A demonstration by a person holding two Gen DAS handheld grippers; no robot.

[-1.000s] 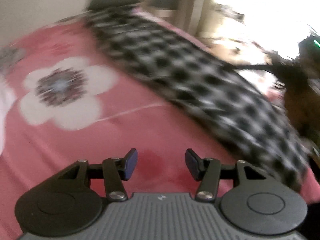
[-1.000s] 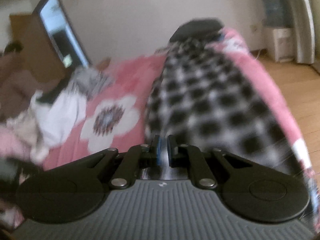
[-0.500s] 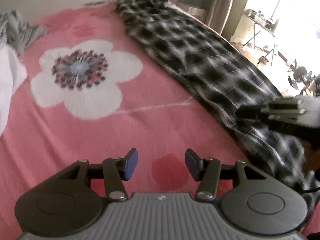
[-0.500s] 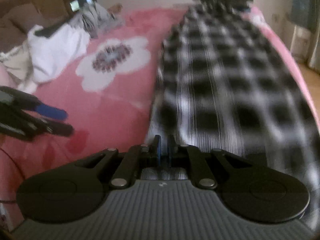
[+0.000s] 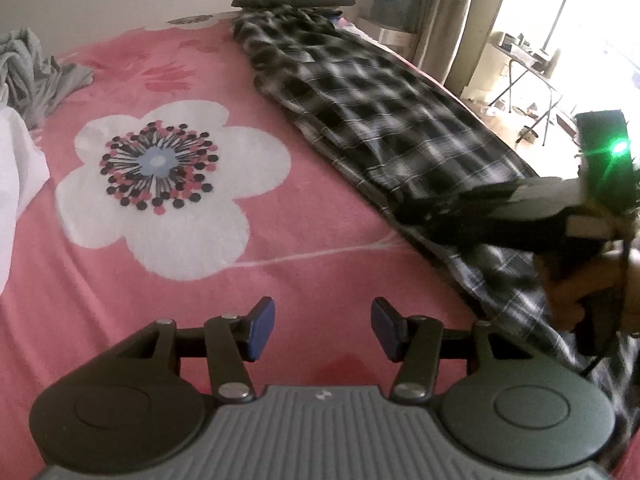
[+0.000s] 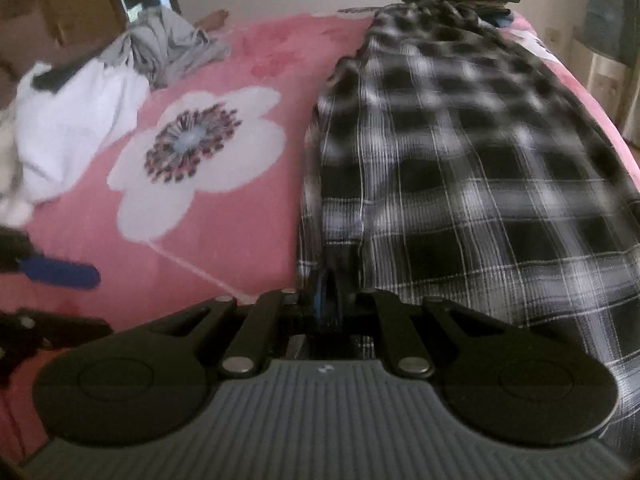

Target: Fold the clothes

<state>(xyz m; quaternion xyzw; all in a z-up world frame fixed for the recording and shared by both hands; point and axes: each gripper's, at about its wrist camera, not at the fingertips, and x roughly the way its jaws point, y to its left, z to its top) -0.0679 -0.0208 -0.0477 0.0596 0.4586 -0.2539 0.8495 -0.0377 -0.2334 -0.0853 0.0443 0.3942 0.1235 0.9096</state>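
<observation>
Because the checked shirt [image 6: 460,168] lay long and limp along the right side of the bed [image 5: 280,240], it looked light and floppy; the right gripper [image 6: 326,294] pinched its near edge, while the left gripper [image 5: 322,328] hung parted and empty, best placed on the neighbouring hem.

- The checked garment [image 5: 384,120], a blurred band across the left wrist view a second ago, now lies sharp as a long strip along the right side of the pink bedspread [image 5: 280,236].
- The right gripper [image 6: 326,300] has come lower and nearer the bed; its closed jaws now pinch the near edge of the garment close to the bedspread.
- The hand [image 5: 576,292] holding it now fills more of the right edge of the left wrist view.
- The left gripper [image 5: 322,330] has shifted slightly; the white flower [image 5: 168,196] now sits nearer.
</observation>
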